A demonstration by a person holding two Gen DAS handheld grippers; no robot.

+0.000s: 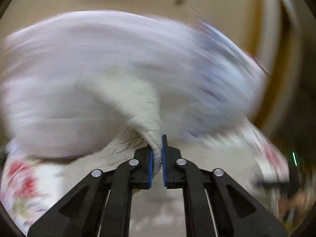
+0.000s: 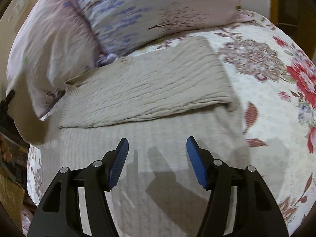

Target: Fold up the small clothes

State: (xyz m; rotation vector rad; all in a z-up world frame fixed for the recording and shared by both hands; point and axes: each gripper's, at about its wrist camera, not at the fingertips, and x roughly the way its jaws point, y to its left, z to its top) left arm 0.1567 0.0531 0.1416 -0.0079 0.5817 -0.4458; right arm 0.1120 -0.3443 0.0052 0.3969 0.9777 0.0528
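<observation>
Left wrist view: left gripper (image 1: pixel 157 158) pinches an edge of the beige ribbed knit garment (image 1: pixel 142 106).
Right wrist view: right gripper (image 2: pixel 157 160) spread apart over the partly folded garment (image 2: pixel 150 90) on the floral quilted bedspread (image 2: pixel 276 108).

one beige garment (image 2: pixel 150 90), two pillows (image 2: pixel 158 9), one floral bedspread (image 2: pixel 276 108)

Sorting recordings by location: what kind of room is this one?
Most likely a bedroom: a beige knit garment lies on a bed with a floral quilt, and two patterned pillows sit at its head.
</observation>
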